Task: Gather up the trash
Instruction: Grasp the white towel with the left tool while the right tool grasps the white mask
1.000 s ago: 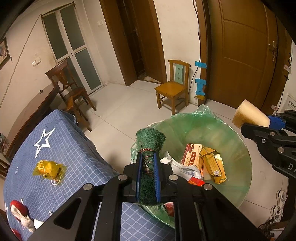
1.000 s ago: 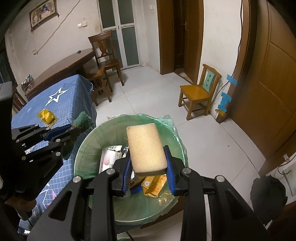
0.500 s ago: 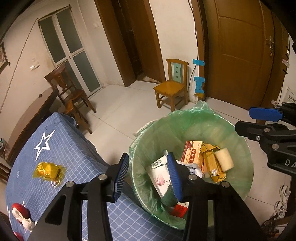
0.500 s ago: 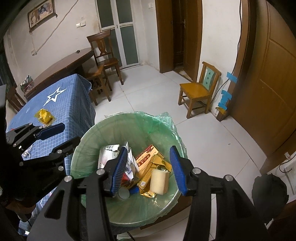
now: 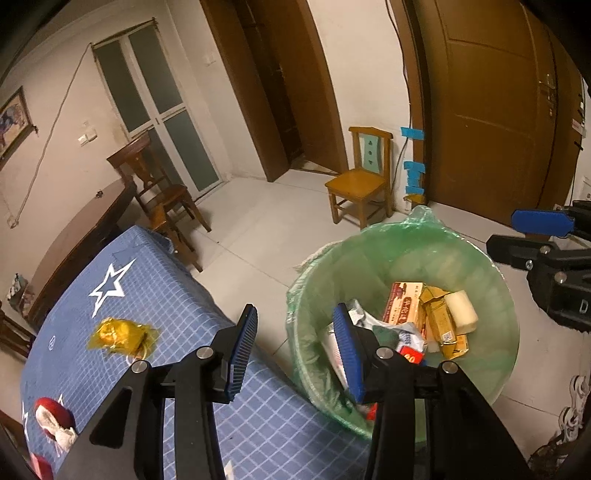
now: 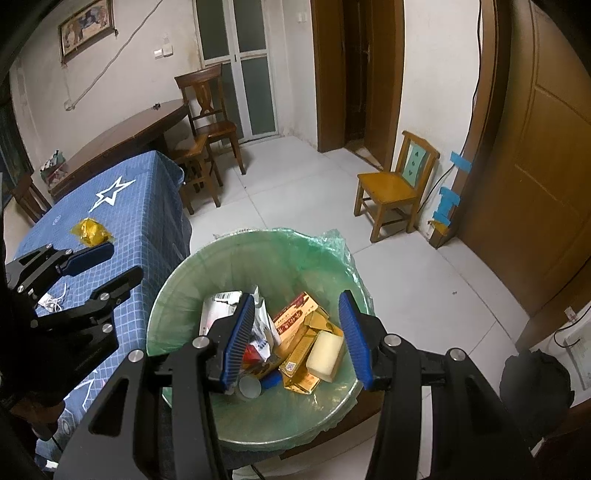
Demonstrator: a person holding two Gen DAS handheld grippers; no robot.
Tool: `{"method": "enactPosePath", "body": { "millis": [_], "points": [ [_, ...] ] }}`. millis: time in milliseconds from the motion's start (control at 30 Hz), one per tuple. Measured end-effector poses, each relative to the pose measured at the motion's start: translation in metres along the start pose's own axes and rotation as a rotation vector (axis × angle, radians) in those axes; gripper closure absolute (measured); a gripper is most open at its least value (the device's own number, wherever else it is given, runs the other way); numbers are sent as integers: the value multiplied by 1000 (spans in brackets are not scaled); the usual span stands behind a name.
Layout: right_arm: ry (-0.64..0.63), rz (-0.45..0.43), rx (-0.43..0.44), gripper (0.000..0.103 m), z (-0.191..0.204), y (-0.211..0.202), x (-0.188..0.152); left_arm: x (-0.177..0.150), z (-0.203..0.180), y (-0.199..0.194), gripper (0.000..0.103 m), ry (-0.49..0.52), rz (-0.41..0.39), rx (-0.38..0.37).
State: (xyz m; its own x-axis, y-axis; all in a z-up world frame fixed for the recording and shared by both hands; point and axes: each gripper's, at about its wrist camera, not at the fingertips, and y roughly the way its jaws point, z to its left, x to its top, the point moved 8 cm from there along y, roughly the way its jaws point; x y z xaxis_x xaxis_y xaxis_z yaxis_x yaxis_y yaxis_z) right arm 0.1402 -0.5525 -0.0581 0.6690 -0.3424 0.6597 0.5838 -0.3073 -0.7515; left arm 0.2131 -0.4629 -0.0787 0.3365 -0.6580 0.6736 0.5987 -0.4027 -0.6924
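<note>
The left claw hides part of the trash bin. Both claws are spread wide, empty; the right claw hangs over the yellow sponge. A gold wrapper lies on the surface left of the left claw.

Floor: pale tiles.
Walls: off-white, with a framed picture.
Doors: brown wooden door; frosted glass doors.
Furniture: small wooden chair, dark chair, dark table.
</note>
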Motion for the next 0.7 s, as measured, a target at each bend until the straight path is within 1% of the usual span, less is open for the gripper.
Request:
{"method": "enactPosePath", "body": {
  "millis": [133,167,200,267,333,400,500,633,700],
  "points": [
    [-11,-43,-1,57,14,-6,0,-11,18,-12,58,-20,-16,45],
    [-15,-59,-5,57,17,-8,1,-15,25,-15,56,-34,-16,57],
    [-20,-85,-8,57,23,-10,1,-22,33,-19,50,-51,-17,62],
    [-26,-119,5,56,34,-14,1,-34,48,-27,43,-71,-23,82],
    [-42,-151,27,52,52,-16,-1,-54,71,-37,42,-100,-26,117],
    [-66,-173,48,48,70,-15,-3,-71,91,-46,40,-136,-14,128],
    [-99,-180,105,46,104,-11,-5,-104,133,-59,37,-225,12,151],
    [-135,-188,205,33,151,-6,-7,-145,195,-80,33,-364,28,207],
    [-174,-182,271,30,183,-3,-11,-165,231,-92,32,-436,34,250]
  ]
}}
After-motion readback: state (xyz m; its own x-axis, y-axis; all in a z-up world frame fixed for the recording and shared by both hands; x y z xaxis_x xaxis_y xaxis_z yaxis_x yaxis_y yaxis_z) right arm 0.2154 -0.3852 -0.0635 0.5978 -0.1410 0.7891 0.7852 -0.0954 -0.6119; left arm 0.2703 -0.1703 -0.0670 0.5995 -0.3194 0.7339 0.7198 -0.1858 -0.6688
